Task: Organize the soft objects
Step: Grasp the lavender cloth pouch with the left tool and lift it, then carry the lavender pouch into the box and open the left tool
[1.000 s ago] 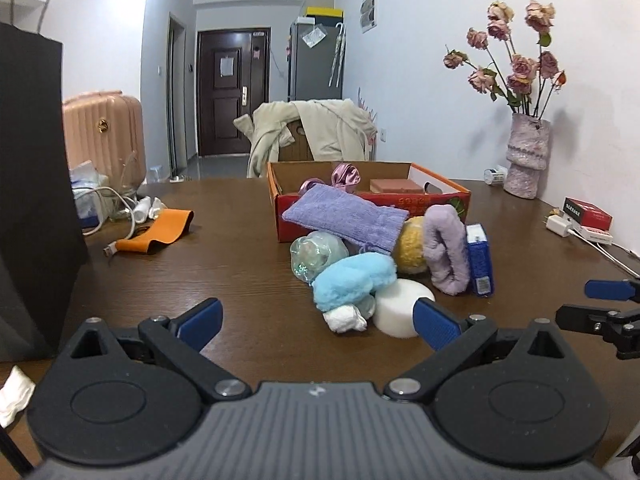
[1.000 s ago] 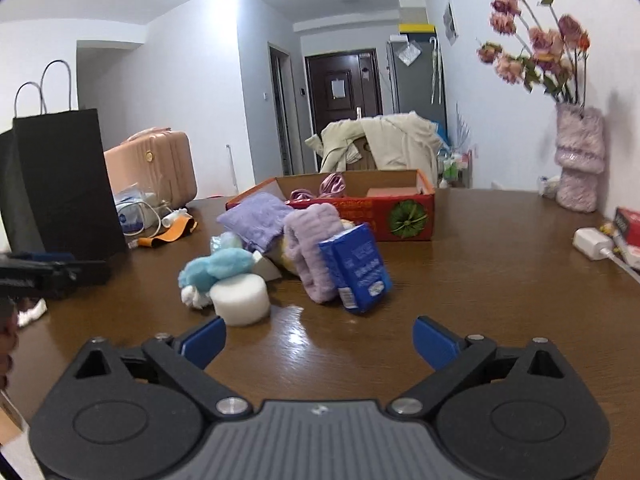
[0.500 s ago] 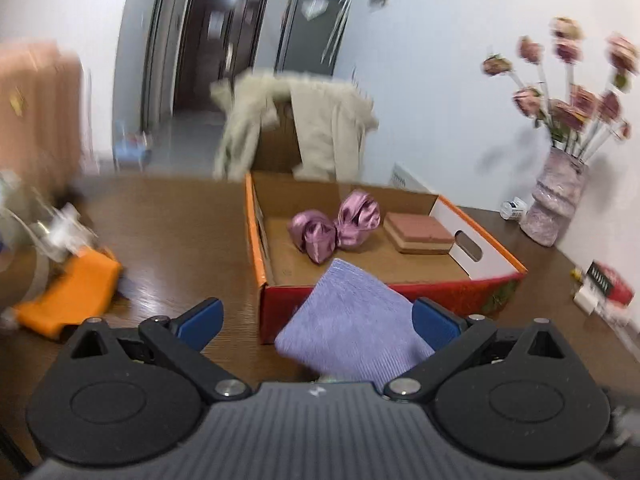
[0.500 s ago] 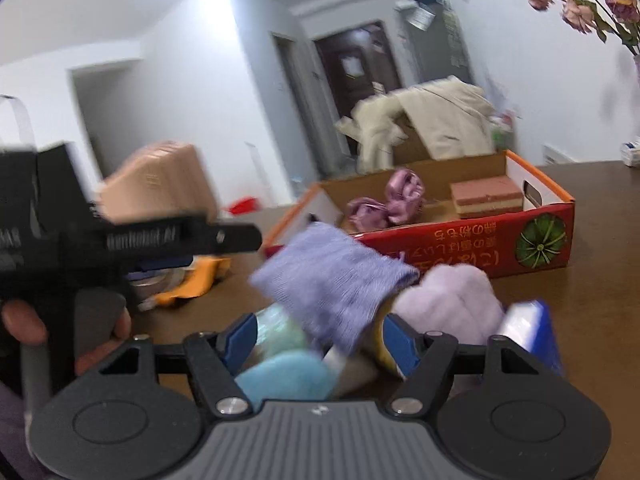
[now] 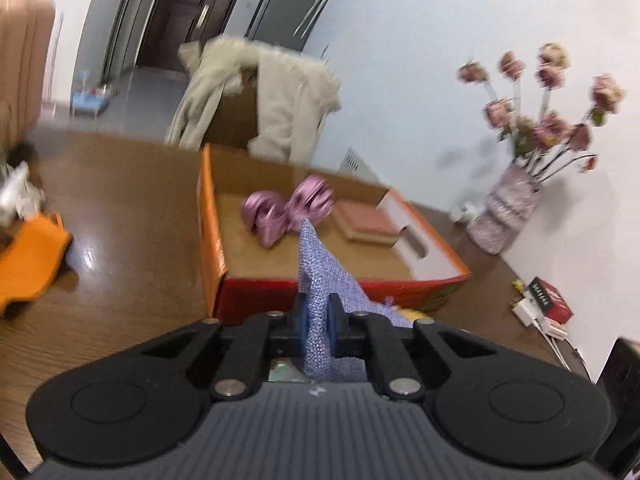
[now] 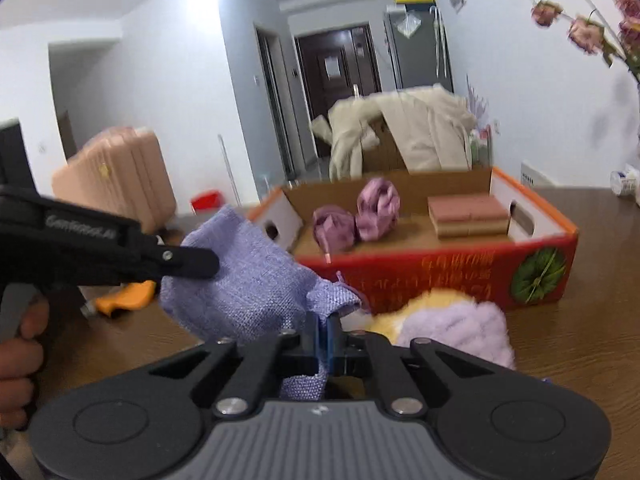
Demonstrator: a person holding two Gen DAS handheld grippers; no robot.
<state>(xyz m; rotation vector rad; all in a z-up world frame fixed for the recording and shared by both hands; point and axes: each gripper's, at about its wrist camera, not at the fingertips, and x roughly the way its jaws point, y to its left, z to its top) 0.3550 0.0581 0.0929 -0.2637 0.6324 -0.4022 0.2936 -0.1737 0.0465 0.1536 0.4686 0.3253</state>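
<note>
**Lavender cloth pinched at two edges, box waiting behind**

On the left, the left gripper (image 5: 316,322) is clamped on an edge of the lavender woven cloth (image 6: 244,280), which stands up in a peak between its blue pads. In the right wrist view the cloth hangs in the air in front of the box, sagging between the two tools; the right gripper (image 6: 323,340) is closed on its other, lower edge. It looks light, limp and coarse-woven, so it should not slip, and edge or corner holds like these suit spreading or folding it.

Behind it sits the red and orange cardboard box (image 6: 540,272), open-topped, holding two crumpled purple fabric balls (image 6: 356,220) and, further right, a pinkish-brown flat block (image 6: 468,216). Plenty of bare floor remains inside
</note>
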